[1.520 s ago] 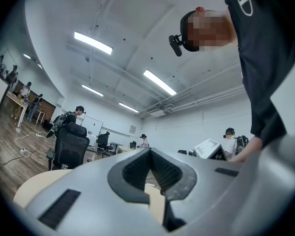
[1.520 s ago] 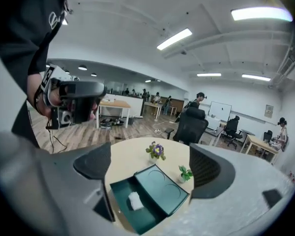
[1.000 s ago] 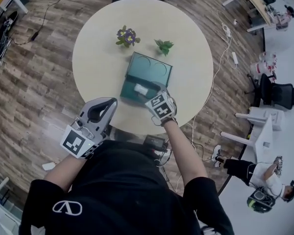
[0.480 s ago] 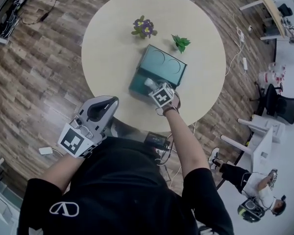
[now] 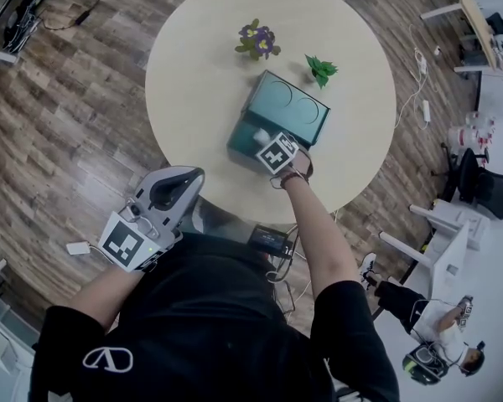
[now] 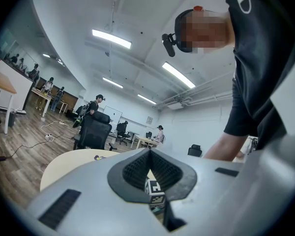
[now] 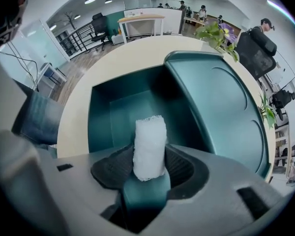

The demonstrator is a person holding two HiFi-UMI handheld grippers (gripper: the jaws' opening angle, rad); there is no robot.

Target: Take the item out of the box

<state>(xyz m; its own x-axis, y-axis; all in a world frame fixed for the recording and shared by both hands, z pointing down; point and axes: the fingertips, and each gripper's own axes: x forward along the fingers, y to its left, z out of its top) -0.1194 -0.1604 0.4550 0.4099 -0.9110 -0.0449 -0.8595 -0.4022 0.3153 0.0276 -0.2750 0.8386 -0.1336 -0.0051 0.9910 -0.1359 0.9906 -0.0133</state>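
Observation:
A dark green box (image 5: 245, 137) lies open on the round table (image 5: 193, 82), its lid (image 5: 295, 111) folded back to the right. A white cloth roll (image 7: 149, 149) stands inside the tray (image 7: 120, 107). My right gripper (image 5: 265, 141) points straight down into the box; its jaws have just been closing, and the pads now sit against both sides of the roll (image 5: 260, 134). In the right gripper view the roll rises between the right gripper's (image 7: 148, 170) dark pads. My left gripper (image 5: 184, 177) hangs off the table's near edge, shut and empty.
A purple potted flower (image 5: 258, 40) and a small green plant (image 5: 321, 69) stand behind the box. A power brick and cables (image 5: 268, 241) lie on the wood floor under the table. Office chairs, desks and people fill the room's far side.
My right gripper has sunk into the box and closed round the white roll. The left gripper has barely shifted.

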